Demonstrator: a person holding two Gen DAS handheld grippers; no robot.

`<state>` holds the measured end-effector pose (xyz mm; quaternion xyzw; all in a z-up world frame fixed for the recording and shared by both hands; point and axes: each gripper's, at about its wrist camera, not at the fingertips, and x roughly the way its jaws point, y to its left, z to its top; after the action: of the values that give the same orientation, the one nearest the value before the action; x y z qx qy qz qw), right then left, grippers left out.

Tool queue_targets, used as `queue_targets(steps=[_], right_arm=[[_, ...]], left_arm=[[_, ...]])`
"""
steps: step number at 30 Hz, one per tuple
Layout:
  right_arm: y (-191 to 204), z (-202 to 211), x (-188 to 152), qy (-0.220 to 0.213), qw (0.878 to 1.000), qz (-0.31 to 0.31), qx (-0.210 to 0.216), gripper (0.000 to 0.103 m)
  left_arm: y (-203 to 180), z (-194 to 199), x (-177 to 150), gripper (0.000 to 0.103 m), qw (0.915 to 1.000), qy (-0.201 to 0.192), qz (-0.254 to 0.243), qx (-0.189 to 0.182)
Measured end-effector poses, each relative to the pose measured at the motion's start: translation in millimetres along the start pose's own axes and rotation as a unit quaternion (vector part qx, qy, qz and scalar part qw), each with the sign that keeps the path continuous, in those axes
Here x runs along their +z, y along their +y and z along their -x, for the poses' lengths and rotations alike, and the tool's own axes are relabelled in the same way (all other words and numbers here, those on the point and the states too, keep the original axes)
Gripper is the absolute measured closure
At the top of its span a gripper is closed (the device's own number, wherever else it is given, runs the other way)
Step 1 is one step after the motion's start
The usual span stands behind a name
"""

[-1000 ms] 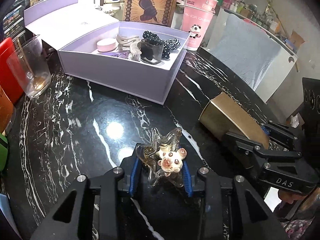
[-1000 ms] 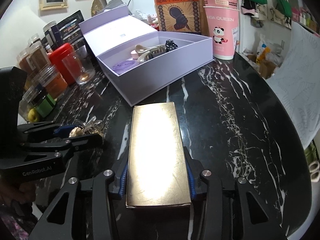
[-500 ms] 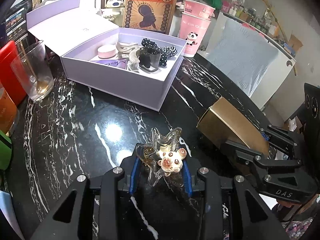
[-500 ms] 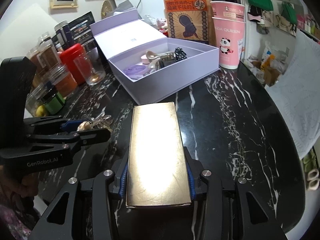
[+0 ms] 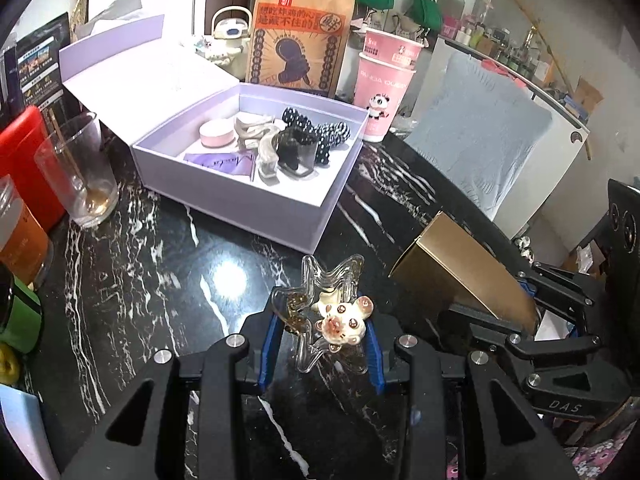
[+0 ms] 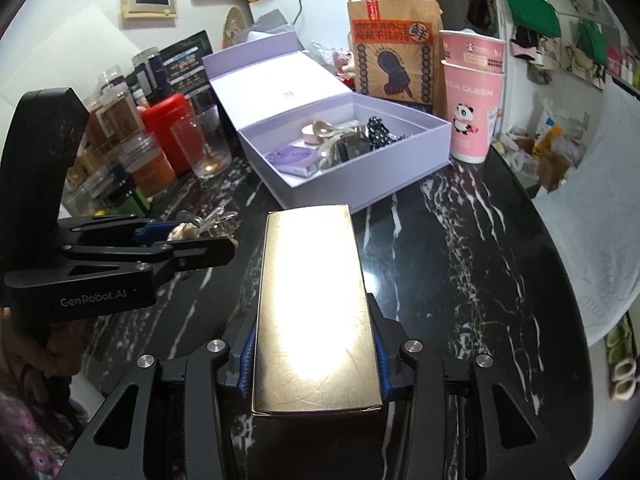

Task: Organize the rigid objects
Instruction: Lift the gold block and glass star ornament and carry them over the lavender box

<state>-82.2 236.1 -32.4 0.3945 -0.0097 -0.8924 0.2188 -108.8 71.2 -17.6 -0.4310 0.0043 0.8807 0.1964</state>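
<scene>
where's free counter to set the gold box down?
Bare black marble right of the gold box, in front of the lilac box and pink cups. A smaller patch between lilac box and glass. Jars crowd the left edge.

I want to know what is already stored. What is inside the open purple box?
In the purple box lie a pink round case, beige hair claws, a dark clear hair claw, polka-dot fabric and a purple card. Anything under this pile is hidden.
</scene>
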Motion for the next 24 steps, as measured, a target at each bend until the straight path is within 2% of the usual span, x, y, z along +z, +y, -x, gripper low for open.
queue_targets(steps=[11,24], right_arm=[[11.8,9.9,27.7,-0.019,0.999,0.032,0.006,0.059],[17.0,8.9,61.8,-0.038,0.998,0.059,0.002,0.059]], left_arm=[[1.1,12.7,19.5,0.068,0.9996,-0.026,-0.005,0.01],[20.1,19.0,46.9,0.068,0.9982,-0.054,0.01,0.026]])
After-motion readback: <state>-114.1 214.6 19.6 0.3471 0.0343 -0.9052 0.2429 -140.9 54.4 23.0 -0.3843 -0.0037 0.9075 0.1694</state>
